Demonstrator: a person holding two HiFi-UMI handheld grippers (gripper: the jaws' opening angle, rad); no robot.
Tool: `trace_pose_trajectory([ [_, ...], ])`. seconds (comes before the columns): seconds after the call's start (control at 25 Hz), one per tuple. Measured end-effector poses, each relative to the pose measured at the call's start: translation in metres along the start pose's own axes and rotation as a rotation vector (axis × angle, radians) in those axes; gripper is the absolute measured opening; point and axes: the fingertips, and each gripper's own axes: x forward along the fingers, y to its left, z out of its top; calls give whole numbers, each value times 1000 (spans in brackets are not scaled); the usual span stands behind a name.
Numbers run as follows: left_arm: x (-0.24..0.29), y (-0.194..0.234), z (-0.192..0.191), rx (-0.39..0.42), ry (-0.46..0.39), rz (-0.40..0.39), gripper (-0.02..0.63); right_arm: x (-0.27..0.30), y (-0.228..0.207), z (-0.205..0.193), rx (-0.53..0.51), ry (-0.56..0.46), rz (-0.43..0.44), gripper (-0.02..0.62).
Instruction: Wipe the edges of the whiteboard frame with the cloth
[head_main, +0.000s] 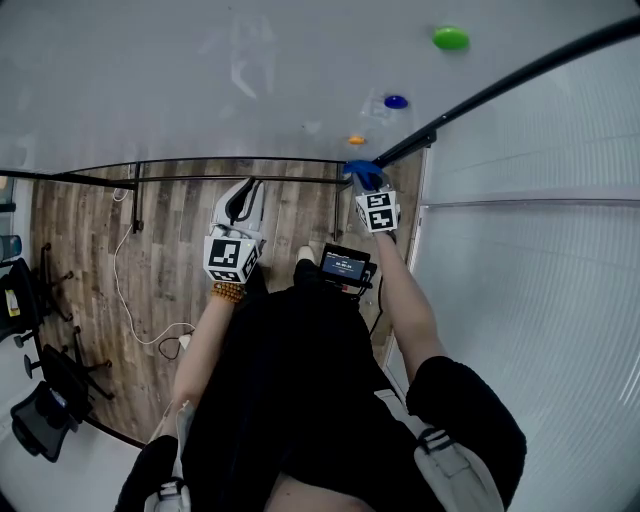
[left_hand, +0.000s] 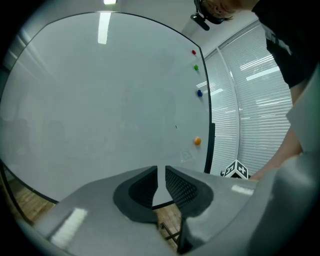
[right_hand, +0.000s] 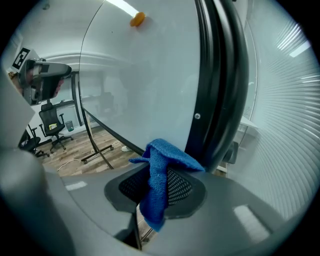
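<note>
The whiteboard (head_main: 200, 80) fills the top of the head view, and its black frame (head_main: 500, 85) runs down the right side to the lower corner. My right gripper (head_main: 362, 176) is shut on the blue cloth (head_main: 365, 172) at that corner. In the right gripper view the cloth (right_hand: 161, 172) bunches between the jaws and touches the foot of the frame (right_hand: 220, 75). My left gripper (head_main: 243, 196) hangs just below the bottom rail (head_main: 200, 166), left of the right one. Its jaws (left_hand: 161, 176) stand almost together, nothing between them, facing the board (left_hand: 100, 100) and its frame (left_hand: 209, 135).
Green (head_main: 450, 38), blue (head_main: 396, 101) and orange (head_main: 356, 140) magnets sit near the board's right edge. White window blinds (head_main: 540, 250) stand close on the right. Below are the wooden floor (head_main: 90, 250), a white cable (head_main: 125, 290), stand legs (right_hand: 95, 135) and office chairs (head_main: 40, 410).
</note>
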Motion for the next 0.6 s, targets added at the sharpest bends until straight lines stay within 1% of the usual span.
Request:
trace_pose_trajectory([
  [0.2, -3, 9, 0, -5, -1, 13, 40, 9, 16, 7, -49, 22, 40, 106],
  [0.36, -9, 18, 2, -8, -7, 25, 40, 10, 20, 9, -25, 27, 38, 106],
  [0.6, -21, 30, 5, -20, -12, 45, 40, 11, 32, 18, -16, 34, 50, 106],
])
